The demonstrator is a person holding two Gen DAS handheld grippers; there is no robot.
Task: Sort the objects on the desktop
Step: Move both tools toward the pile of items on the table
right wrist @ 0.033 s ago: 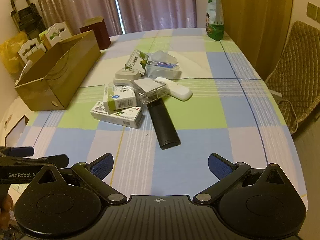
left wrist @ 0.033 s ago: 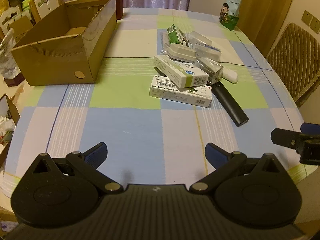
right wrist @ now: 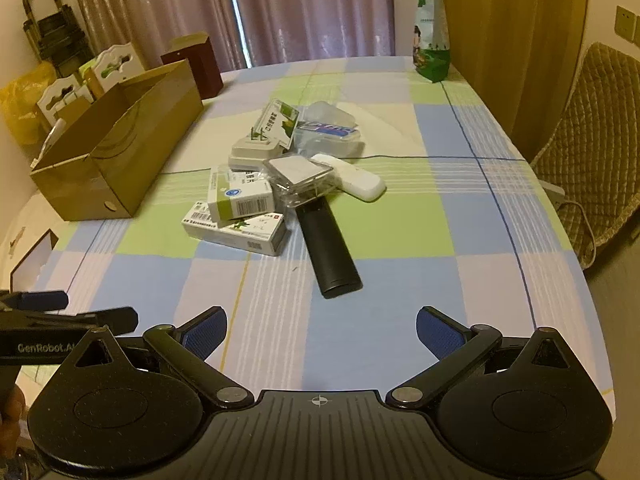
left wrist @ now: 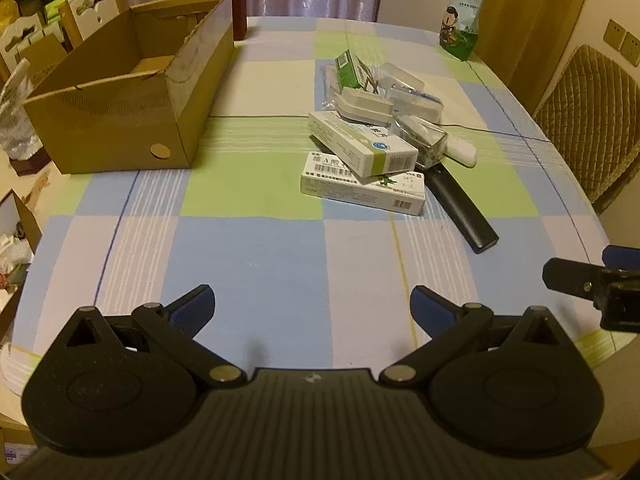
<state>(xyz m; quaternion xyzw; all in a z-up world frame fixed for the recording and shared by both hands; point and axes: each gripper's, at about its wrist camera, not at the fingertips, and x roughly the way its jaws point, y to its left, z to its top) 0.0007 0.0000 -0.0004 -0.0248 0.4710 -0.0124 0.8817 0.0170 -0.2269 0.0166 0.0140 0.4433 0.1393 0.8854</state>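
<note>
With medicine boxes [left wrist: 362, 168], black remote [right wrist: 328, 252] and clear cases heaped mid-table beside open cardboard box [left wrist: 128, 92], apparently the sorting bin: left gripper [left wrist: 310, 306] and right gripper [right wrist: 320, 330] spread wide, holding nothing, hovering at the near edge.

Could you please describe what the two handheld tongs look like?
Both the left tongs and right tongs are matte black, with round pivot housings, silver rivets, ribbed bodies and blue textured pads. The left tongs' side reads "GenRobot.AI" in white.
</note>
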